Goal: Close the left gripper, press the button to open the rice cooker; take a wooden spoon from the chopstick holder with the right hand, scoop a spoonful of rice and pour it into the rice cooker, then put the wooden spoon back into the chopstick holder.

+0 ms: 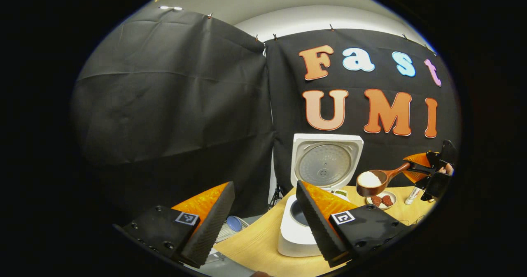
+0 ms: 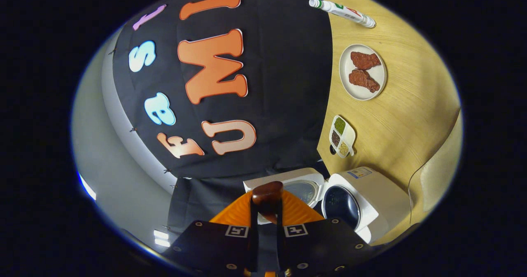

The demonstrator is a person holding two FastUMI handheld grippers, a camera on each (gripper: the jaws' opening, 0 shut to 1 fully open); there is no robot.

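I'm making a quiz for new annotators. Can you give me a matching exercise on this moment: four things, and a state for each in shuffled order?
Things:
1. rice cooker
2. wooden spoon
3. small plate
4. left gripper

States:
A. open, holding nothing
B. lid raised
C. heaped with white rice
D. holds two reddish-brown pieces

Pairs: 1-B, 2-C, 3-D, 4-A

the rice cooker (image 1: 296,231) stands with its raised lid (image 1: 327,161) walling off the back; its pot is open from above. near it on the table (image 1: 263,240) stand a plate (image 2: 362,72), a small divided dish (image 2: 342,136) and a bottle (image 2: 342,11).
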